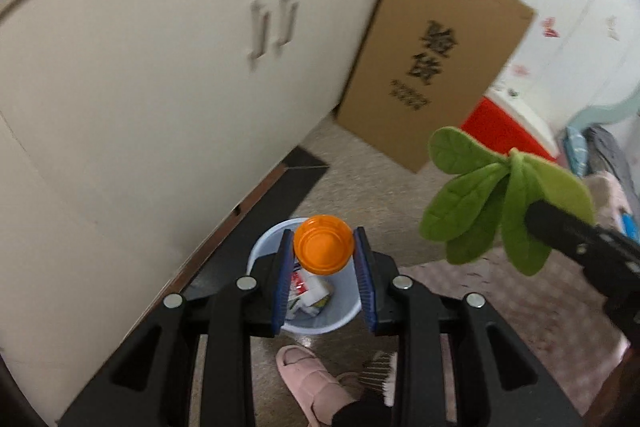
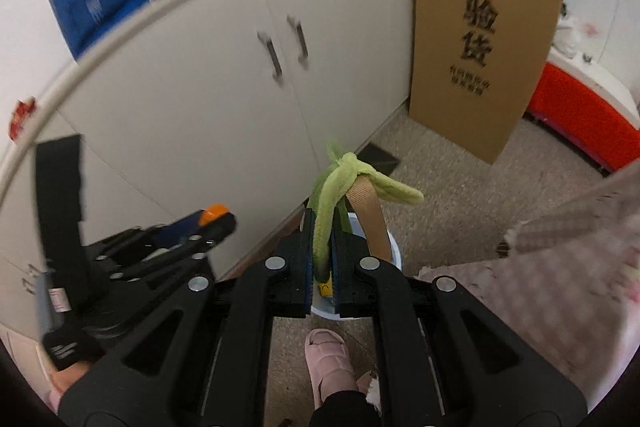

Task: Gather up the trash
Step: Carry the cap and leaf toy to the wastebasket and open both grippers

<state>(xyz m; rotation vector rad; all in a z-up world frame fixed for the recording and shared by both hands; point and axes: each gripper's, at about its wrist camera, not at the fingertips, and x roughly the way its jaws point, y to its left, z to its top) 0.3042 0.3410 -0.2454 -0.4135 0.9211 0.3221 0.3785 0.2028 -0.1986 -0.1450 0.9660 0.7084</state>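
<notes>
the left tool is holding one round orange plastic lid between its blue pads, directly above the one pale blue plastic trash bin that is standing on the speckled floor beside the cream cabinet. the right tool is nearly closed and is pinching one green plush leafy toy with a tan ribbon loop; the pads are pressing on its stem, and the leaves are sticking out beyond the tips. in the right wrist view this tool is also hanging over the bin, whose rim is showing behind the fingers. inside the bin some crumpled white and red wrappers are already lying; i cannot count them exactly. to do this step well, i think each tool should be kept centred over the bin mouth before the pads are opening, and the lid should go first because it is already above the middle. the soft toy may be catching on a pad, so opening wide and waiting a little is safer. one pink slipper of the person is standing just beside the bin, so nothing should be falling short. one brown cardboard box is leaning near the cabinet, well apart from the bin.
</notes>
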